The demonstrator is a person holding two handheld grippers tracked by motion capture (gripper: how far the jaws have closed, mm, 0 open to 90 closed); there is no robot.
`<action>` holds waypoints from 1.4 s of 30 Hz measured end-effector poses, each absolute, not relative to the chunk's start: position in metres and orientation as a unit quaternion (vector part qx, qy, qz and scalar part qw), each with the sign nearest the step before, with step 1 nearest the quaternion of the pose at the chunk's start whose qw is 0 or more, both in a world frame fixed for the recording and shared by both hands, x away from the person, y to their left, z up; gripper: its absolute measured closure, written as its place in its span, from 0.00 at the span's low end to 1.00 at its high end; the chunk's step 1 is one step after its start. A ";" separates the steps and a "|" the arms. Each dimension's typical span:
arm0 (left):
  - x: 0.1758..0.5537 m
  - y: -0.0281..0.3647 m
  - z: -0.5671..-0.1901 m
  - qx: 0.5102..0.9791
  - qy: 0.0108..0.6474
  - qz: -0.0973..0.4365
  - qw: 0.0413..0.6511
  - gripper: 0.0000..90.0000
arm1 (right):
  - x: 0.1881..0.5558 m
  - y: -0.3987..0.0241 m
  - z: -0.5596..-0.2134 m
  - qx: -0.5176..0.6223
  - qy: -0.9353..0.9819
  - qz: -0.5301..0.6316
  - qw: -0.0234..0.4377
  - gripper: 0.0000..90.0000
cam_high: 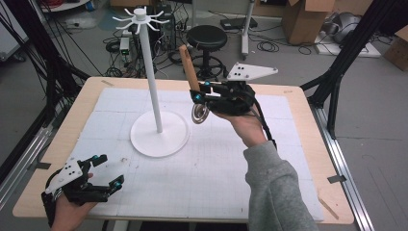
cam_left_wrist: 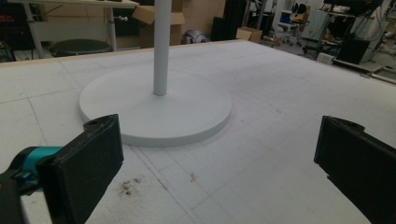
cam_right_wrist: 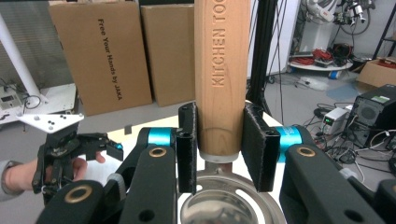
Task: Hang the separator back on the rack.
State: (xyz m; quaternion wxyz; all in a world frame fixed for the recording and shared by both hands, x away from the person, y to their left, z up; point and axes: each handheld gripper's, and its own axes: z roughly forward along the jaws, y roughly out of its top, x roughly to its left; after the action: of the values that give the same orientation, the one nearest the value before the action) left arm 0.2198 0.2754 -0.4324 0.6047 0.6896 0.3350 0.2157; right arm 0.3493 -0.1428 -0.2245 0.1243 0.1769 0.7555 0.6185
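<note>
Grey floor (cam_high: 375,125) strewn with cables (cam_high: 269,46); black round stool (cam_high: 207,36) behind the wooden bench (cam_high: 308,125); cardboard boxes (cam_high: 308,19) at the far right; black frame struts (cam_high: 346,53) alongside.

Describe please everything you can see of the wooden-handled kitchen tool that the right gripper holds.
The kitchen tool has a light wooden handle with "KITCHEN TOO" pressed into it and a shiny round metal head below. The right gripper has its jaws shut on the handle's lower end, next to the metal. It is lifted off the table, handle pointing up and slightly tilted, beside the white stand's pole, not touching it.
</note>
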 end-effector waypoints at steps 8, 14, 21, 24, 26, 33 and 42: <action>0.219 0.277 -0.433 0.689 0.336 0.216 0.605 0.02 | 0.354 -0.133 -0.217 0.182 0.756 0.615 0.130 0.77; 0.218 0.277 -0.433 0.689 0.335 0.215 0.605 0.02 | 0.357 -0.123 -0.209 0.186 0.754 0.615 0.134 0.77; 0.217 0.278 -0.433 0.688 0.336 0.217 0.606 0.02 | 0.361 -0.115 -0.204 0.189 0.753 0.614 0.139 0.77; 0.217 0.279 -0.433 0.688 0.337 0.216 0.605 0.02 | 0.362 -0.113 -0.202 0.192 0.753 0.613 0.143 0.77; 0.217 0.279 -0.433 0.688 0.338 0.216 0.605 0.02 | 0.363 -0.111 -0.201 0.195 0.751 0.614 0.145 0.77; 0.216 0.280 -0.433 0.688 0.338 0.217 0.605 0.02 | 0.364 -0.106 -0.201 0.195 0.751 0.613 0.149 0.77; 0.215 0.280 -0.433 0.686 0.340 0.217 0.606 0.02 | 0.364 -0.100 -0.197 0.193 0.748 0.617 0.148 0.77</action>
State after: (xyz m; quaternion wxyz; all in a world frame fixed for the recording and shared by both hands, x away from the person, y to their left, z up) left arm 0.2149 0.2799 -0.4329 0.6056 0.6863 0.3396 0.2168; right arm 0.3643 -0.0997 -0.1972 0.1485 0.1931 0.7480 0.6173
